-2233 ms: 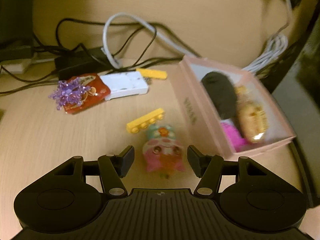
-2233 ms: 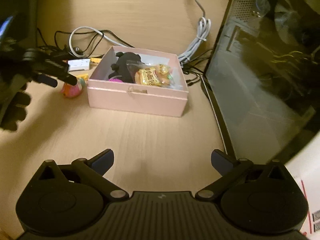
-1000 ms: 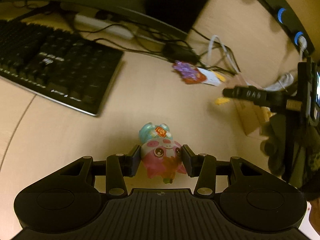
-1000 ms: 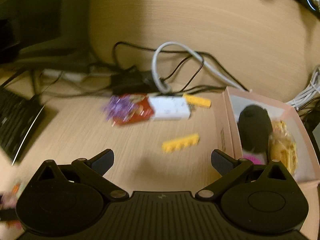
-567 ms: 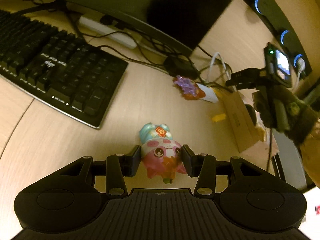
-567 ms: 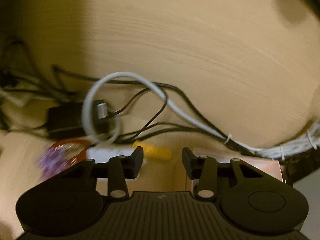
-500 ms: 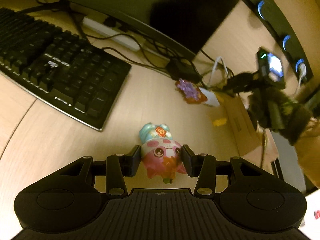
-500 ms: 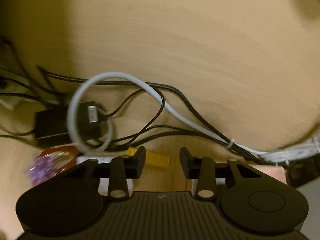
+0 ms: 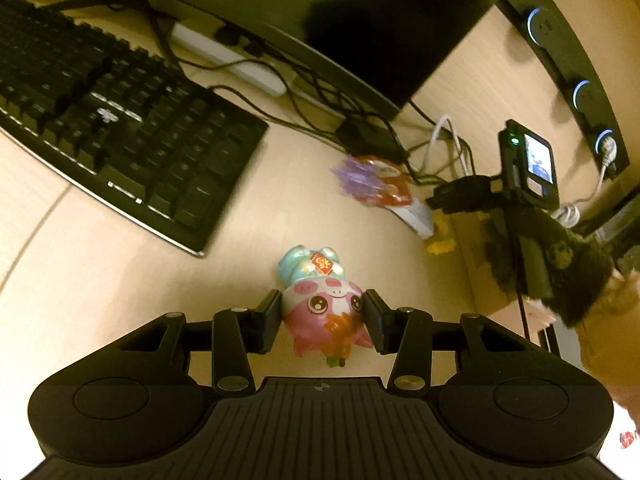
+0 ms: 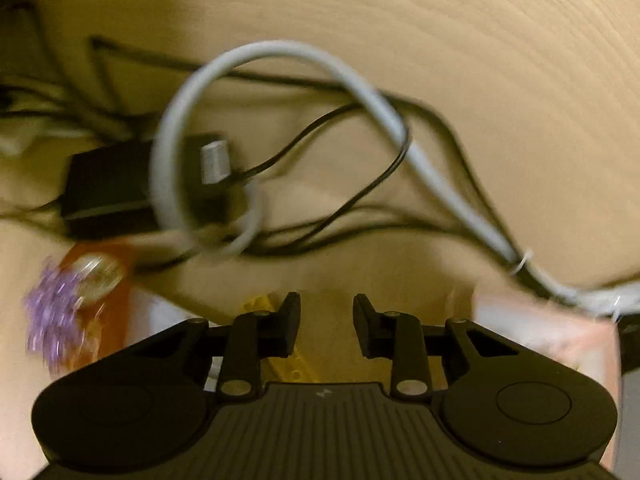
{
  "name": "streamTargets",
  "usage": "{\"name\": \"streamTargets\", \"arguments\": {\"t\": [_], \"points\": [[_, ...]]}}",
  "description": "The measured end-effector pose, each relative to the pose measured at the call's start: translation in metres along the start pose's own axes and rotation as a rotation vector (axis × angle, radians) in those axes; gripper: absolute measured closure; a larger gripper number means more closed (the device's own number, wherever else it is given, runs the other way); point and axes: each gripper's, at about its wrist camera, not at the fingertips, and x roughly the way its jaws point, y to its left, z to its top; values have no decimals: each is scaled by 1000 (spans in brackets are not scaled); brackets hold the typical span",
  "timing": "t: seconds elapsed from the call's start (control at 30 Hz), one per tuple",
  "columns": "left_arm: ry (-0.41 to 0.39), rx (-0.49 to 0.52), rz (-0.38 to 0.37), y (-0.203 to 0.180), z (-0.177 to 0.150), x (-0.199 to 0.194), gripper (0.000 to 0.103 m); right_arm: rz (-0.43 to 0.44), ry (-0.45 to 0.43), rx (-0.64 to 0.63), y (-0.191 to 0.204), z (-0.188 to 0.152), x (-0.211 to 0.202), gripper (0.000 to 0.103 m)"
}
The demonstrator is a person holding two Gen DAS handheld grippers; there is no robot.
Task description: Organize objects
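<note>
Holding the pig toy clamped between the left gripper fingers, lifted above the desk, well apart from the pink box. Hovering low with the right gripper, jaws narrowly apart and empty, just beside a yellow brick. Still loose: brick, purple flower, red packet. Judged partway done, nothing boxed from this grasp yet.

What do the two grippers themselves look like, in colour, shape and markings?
Both the left gripper and the right gripper are matte black. Each has a ribbed centre plate with a small white mark, two round housings at the sides, linkage arms with silver screws, and flat dark fingers. No cables or sleeves show on them.
</note>
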Motion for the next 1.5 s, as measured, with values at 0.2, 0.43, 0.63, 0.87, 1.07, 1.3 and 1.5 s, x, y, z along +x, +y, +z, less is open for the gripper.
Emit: {"name": "streamTargets", "arguments": {"t": [0.2,0.43,0.63,0.87,1.07,1.3,1.5], "points": [[23,16,-17,-4,-6,4,54,214,52,37,5,-70,-49,73],[35,6,9,2,-13,1,54,207,-78,81,-8,-126,-121,34],[33,33,19,-3,-13,0,54,207,-152,70,8,-120,-124,23],[25,141,50,-14,-23,-1,54,217,-260,-2,59,-83,-91,18],[20,143,43,-18,-31,-6,54,231,-309,-66,81,-36,-68,0],[-5,85,70,-6,-37,-25,54,235,-185,-158,82,-2,-11,1],[8,46,95,-3,-38,-31,54,255,-165,-142,83,-12,-48,28]]}}
